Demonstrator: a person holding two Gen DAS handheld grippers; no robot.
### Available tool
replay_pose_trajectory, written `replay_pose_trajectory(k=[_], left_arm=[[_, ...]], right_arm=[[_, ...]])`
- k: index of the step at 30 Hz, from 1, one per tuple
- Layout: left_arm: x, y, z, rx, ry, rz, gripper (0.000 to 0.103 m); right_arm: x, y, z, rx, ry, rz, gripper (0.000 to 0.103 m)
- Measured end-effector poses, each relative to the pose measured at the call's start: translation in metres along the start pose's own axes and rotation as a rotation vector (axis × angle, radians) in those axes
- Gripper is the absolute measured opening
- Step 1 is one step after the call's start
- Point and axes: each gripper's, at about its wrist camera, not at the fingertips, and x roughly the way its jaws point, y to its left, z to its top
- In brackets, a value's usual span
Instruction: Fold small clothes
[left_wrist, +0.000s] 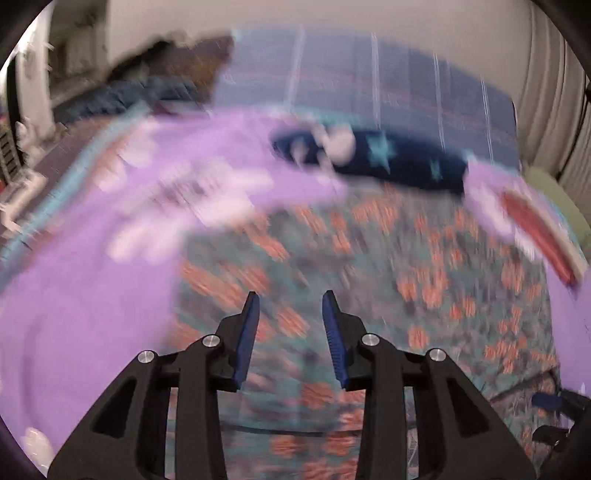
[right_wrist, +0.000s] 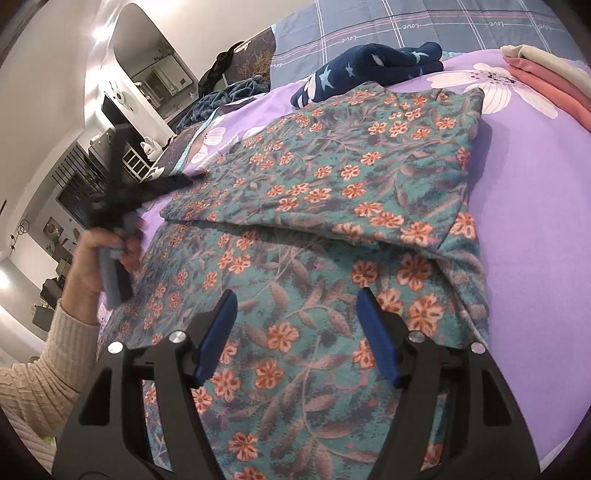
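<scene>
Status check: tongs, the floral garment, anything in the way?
Left tongs open, empty. Right tongs open, empty, over floral garment, part-folded on purple bedsheet. Navy star garment beyond it, clear.

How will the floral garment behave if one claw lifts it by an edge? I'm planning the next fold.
The floral garment will probably droop: it already lies folded over itself in soft creases. It looks thin and light, so one claw should lift it. Pushing would likely bunch it on the purple sheet.

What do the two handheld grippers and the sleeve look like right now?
Both the left gripper and right gripper have black angular frames, silver pivot bolts and blue ribbed finger pads. The hand gripping the left tool's handle wears a cream cable-knit sleeve.
</scene>
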Motion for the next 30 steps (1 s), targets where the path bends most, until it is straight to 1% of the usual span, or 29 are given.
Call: replay_pose_trajectory(k=[1, 2, 3, 4, 5, 6, 8, 10, 11, 12, 13, 14, 15, 16, 17, 18, 19, 22, 23, 24, 25, 26, 27, 28, 29, 30], left_arm=[[0.02, -0.005, -0.007, 0.011, 0.067, -0.008, 0.046], [0.026, -0.012, -0.014, 0.05, 0.02, 0.02, 0.052], [0.026, -0.019, -0.015, 0.083, 0.016, 0.036, 0.054], [0.025, -0.021, -0.013, 0.091, 0.018, 0.046, 0.055], [0.025, -0.022, -0.014, 0.098, 0.016, 0.052, 0.055], [0.026, -0.022, -0.017, 0.099, 0.012, 0.049, 0.056], [0.026, -0.018, -0.016, 0.078, 0.011, 0.018, 0.057], [0.026, -0.015, -0.016, 0.068, 0.009, -0.003, 0.06], [0.027, -0.015, -0.016, 0.066, 0.008, -0.013, 0.062], [0.028, -0.015, -0.015, 0.068, 0.008, -0.014, 0.063], [0.029, -0.017, -0.015, 0.073, 0.007, -0.012, 0.063], [0.025, -0.018, -0.015, 0.077, 0.006, -0.011, 0.065], [0.025, -0.018, -0.015, 0.081, 0.006, -0.01, 0.066], [0.024, -0.019, -0.015, 0.082, 0.005, -0.012, 0.067], [0.024, -0.019, -0.015, 0.085, 0.005, -0.02, 0.07], [0.024, -0.019, -0.015, 0.086, 0.006, -0.028, 0.073], [0.024, -0.019, -0.016, 0.088, 0.007, -0.034, 0.075], [0.024, -0.021, -0.016, 0.093, 0.009, -0.045, 0.078], [0.025, -0.021, -0.016, 0.093, 0.009, -0.045, 0.078], [0.025, -0.021, -0.015, 0.094, 0.01, -0.044, 0.078], [0.024, -0.021, -0.015, 0.094, 0.007, -0.042, 0.078], [0.022, -0.021, -0.015, 0.094, 0.002, -0.039, 0.078], [0.022, -0.021, -0.015, 0.092, 0.0, -0.043, 0.078], [0.021, -0.019, -0.016, 0.085, -0.004, -0.048, 0.078], [0.02, -0.017, -0.017, 0.077, -0.004, -0.053, 0.078], [0.019, -0.016, -0.018, 0.068, -0.005, -0.057, 0.078]], right_arm=[[-0.003, 0.003, 0.003, 0.004, 0.007, -0.032, 0.059], [-0.007, 0.005, 0.007, 0.007, 0.013, -0.037, 0.054], [-0.014, 0.007, 0.015, 0.008, 0.001, -0.016, 0.046], [-0.027, 0.01, 0.026, 0.008, -0.047, 0.003, 0.041], [-0.036, 0.013, 0.034, 0.004, -0.086, -0.007, 0.041], [-0.045, 0.017, 0.049, -0.015, -0.138, -0.048, 0.041], [-0.043, 0.021, 0.066, -0.053, -0.154, -0.109, 0.041], [-0.024, 0.015, 0.075, -0.037, -0.102, -0.136, 0.04], [-0.007, 0.006, 0.074, -0.007, -0.042, -0.166, 0.038], [0.006, -0.002, 0.07, 0.017, 0.0, -0.206, 0.034], [0.017, -0.013, 0.064, 0.042, 0.034, -0.266, 0.027], [0.025, -0.031, 0.057, 0.078, 0.045, -0.34, 0.021], [0.023, -0.04, 0.053, 0.097, 0.004, -0.319, 0.014], [0.019, -0.047, 0.051, 0.121, -0.016, -0.324, 0.0], [0.013, -0.054, 0.049, 0.167, -0.031, -0.352, 0.0], [0.009, -0.058, 0.047, 0.214, -0.047, -0.358, 0.0], [0.009, -0.058, 0.047, 0.221, -0.051, -0.365, 0.0], [0.019, -0.033, 0.043, 0.084, -0.057, -0.498, 0.0], [0.019, -0.027, 0.043, 0.068, -0.055, -0.512, 0.0], [0.016, -0.025, 0.044, 0.068, -0.056, -0.497, 0.005], [0.011, -0.025, 0.046, 0.089, -0.061, -0.455, 0.017], [0.002, -0.03, 0.05, 0.14, -0.075, -0.38, 0.026], [-0.01, -0.036, 0.055, 0.199, -0.105, -0.325, 0.039], [-0.016, -0.041, 0.058, 0.226, -0.124, -0.316, 0.047], [-0.025, -0.049, 0.068, 0.251, -0.147, -0.324, 0.049], [-0.029, -0.055, 0.076, 0.255, -0.151, -0.332, 0.055]])
